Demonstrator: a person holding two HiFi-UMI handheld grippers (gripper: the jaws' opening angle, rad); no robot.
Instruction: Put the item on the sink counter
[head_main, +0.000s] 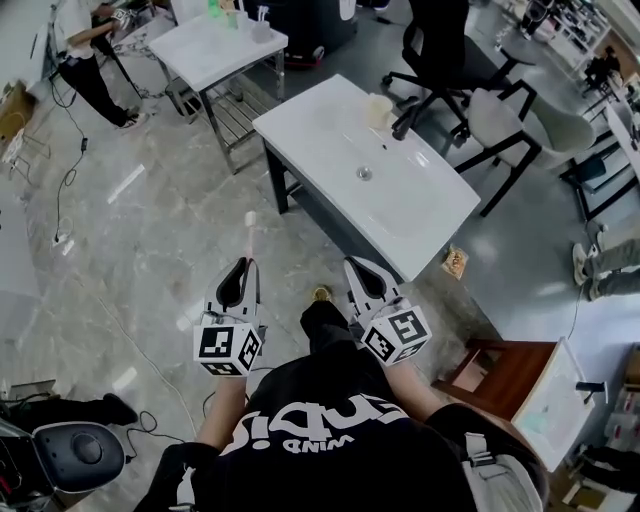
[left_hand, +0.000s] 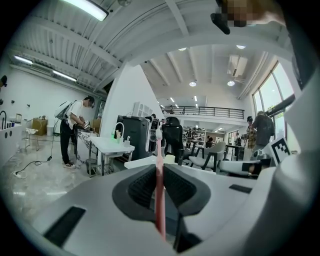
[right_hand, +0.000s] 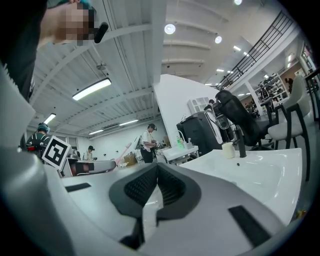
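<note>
A pink toothbrush (head_main: 250, 238) with a white head (left_hand: 159, 134) sticks up out of my left gripper (head_main: 243, 266), which is shut on its handle (left_hand: 159, 192). The right gripper (head_main: 361, 266) is shut with nothing between its pads (right_hand: 141, 189). Both hang over the marble floor, short of the near corner of the white sink counter (head_main: 310, 125). The counter has a basin with a drain (head_main: 364, 173), a black faucet (head_main: 405, 120) and a pale cup (head_main: 378, 109). From the right gripper view the counter (right_hand: 260, 172) lies to the right, and the toothbrush (right_hand: 123, 149) shows at the left.
A white table (head_main: 215, 50) with small bottles stands behind the counter. Black office chairs (head_main: 440, 60) and a grey chair (head_main: 515, 125) crowd the far right side. A person (head_main: 85, 55) works at the top left. A wooden stool (head_main: 500, 370) is near my right.
</note>
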